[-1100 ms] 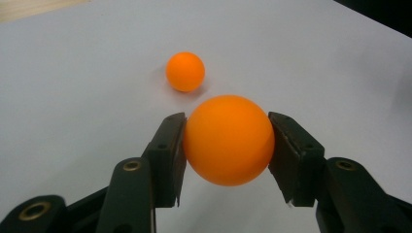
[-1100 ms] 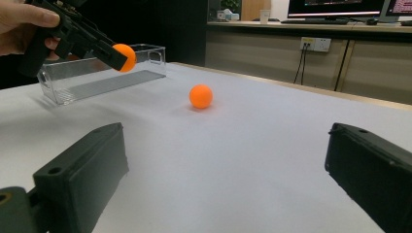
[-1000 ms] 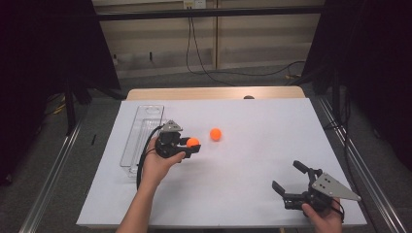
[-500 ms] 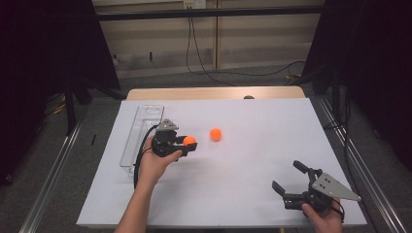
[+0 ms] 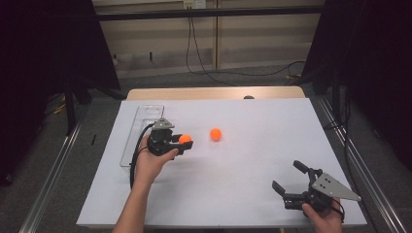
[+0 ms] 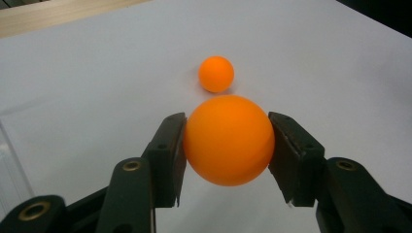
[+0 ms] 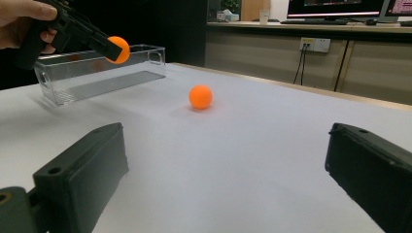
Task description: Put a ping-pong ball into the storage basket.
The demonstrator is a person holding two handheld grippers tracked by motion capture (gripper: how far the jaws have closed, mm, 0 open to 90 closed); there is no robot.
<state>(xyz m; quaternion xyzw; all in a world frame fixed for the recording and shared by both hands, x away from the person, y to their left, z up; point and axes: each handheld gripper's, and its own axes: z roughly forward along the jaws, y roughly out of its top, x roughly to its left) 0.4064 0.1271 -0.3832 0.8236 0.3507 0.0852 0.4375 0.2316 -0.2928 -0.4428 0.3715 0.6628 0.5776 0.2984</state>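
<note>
Left gripper (image 5: 183, 144) has its jaws clamped on an orange ball (image 6: 228, 140), held off the white table (image 5: 252, 160). Second orange ball (image 6: 216, 74) sits just ahead of it, clear tray (image 5: 141, 127) right behind, and right gripper (image 5: 287, 180) rests wide apart, holding nothing.

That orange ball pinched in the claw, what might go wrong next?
The held ball is round and smooth, gripped only at its sides by the left gripper, so it might slip out and roll. The clear box is narrow, so a drop could miss. The loose ball may roll if nudged.
</note>
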